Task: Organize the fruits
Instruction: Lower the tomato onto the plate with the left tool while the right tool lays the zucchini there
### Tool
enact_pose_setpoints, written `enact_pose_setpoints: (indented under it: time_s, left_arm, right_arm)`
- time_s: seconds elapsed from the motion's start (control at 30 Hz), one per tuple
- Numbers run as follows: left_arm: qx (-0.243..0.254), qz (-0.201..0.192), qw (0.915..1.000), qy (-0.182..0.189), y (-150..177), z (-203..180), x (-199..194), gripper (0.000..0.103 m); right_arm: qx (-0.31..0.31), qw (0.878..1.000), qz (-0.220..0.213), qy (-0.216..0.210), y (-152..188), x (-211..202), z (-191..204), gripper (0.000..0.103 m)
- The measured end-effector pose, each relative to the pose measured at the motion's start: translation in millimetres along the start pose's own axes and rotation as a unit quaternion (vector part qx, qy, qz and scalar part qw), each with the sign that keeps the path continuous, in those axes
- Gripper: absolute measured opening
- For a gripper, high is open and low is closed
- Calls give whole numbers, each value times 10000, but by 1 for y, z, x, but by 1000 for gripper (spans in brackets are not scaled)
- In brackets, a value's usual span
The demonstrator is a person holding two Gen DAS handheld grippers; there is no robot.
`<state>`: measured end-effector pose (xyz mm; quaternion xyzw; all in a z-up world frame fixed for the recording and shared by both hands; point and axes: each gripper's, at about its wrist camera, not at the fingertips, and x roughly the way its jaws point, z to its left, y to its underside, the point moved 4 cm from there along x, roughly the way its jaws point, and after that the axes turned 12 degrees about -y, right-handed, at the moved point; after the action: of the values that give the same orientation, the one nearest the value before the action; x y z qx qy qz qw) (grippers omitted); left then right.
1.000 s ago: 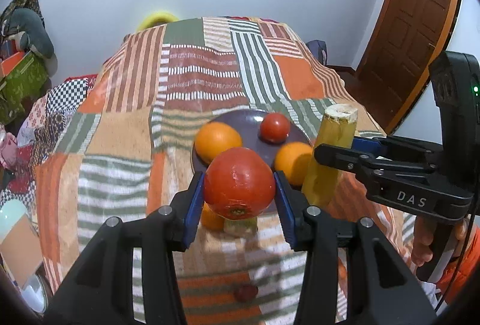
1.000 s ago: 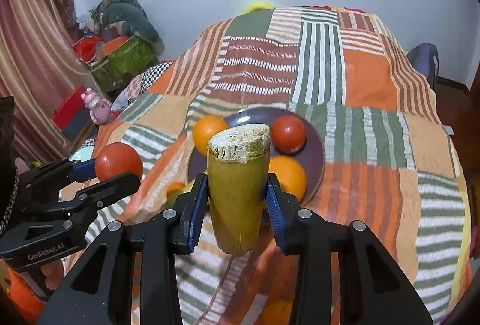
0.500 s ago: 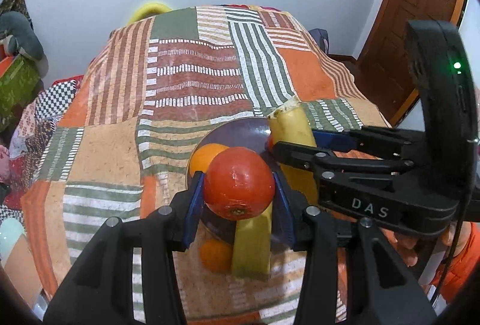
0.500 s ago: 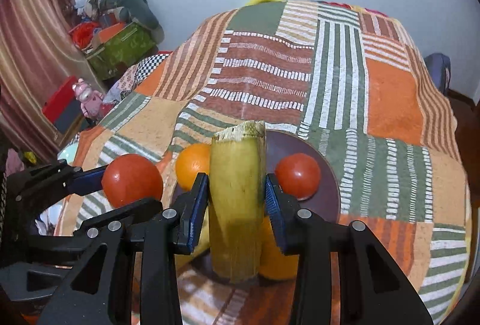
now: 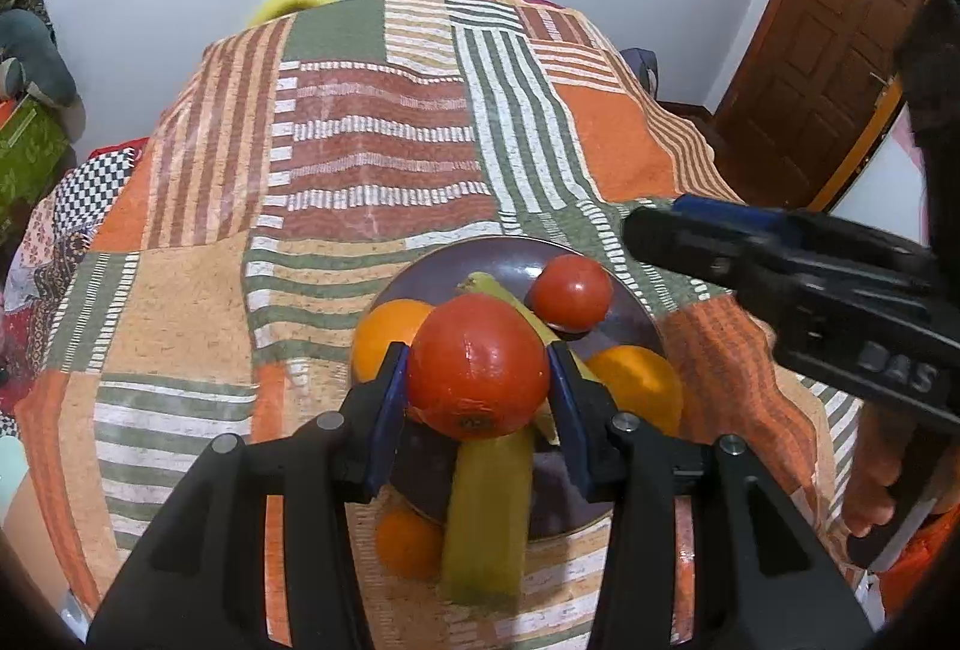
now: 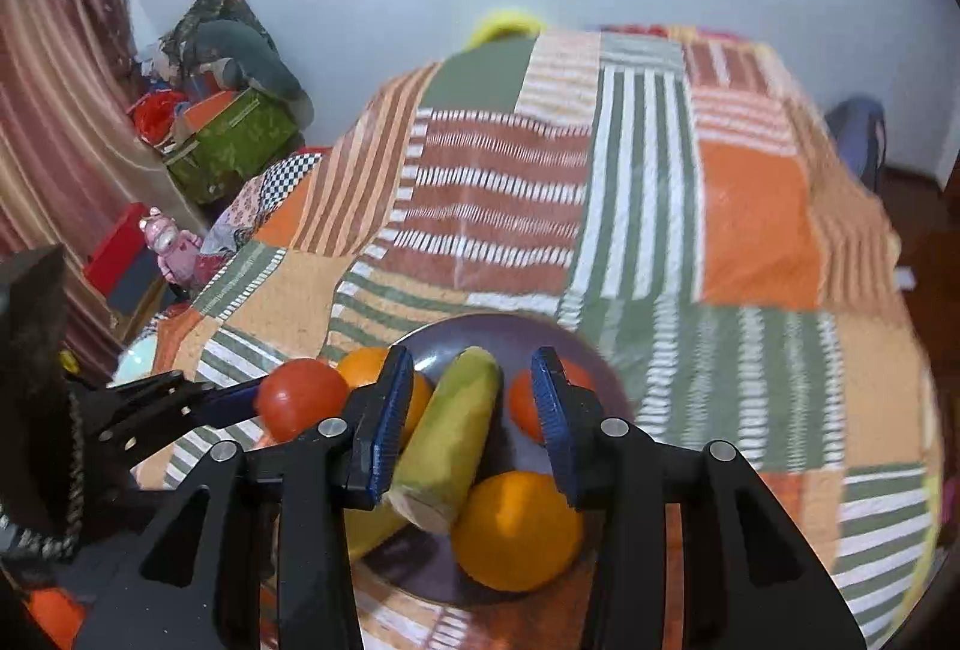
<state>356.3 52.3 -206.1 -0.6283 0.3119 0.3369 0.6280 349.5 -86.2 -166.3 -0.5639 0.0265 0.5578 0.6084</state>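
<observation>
The left tongs (image 5: 478,374), clamped on a tomato (image 5: 478,365), hang right above the plate (image 5: 474,254), while the right tongs (image 6: 474,404) stand apart over the banana piece (image 6: 450,434) lying there.

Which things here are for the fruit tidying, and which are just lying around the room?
For the job:
- red tomato in the left gripper
- yellow-green fruit piece lying on the plate
- purple plate
- oranges
- right gripper, open

Just lying about:
- green box
- pink toy
- striped bedspread
</observation>
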Motion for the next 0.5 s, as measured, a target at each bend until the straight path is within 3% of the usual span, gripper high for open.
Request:
enact_pose_setpoints:
  time_s: [0.33,0.5]
  left_arm:
    - [138,173,9996,181,-4,-32,10,45]
    - [262,78,9996,-82,-10,-46,17,45]
  right_arm:
    - [-88,9989,-116,443,23,-25,-18,39]
    - [13,9985,-99,547,34,-36,-35,39]
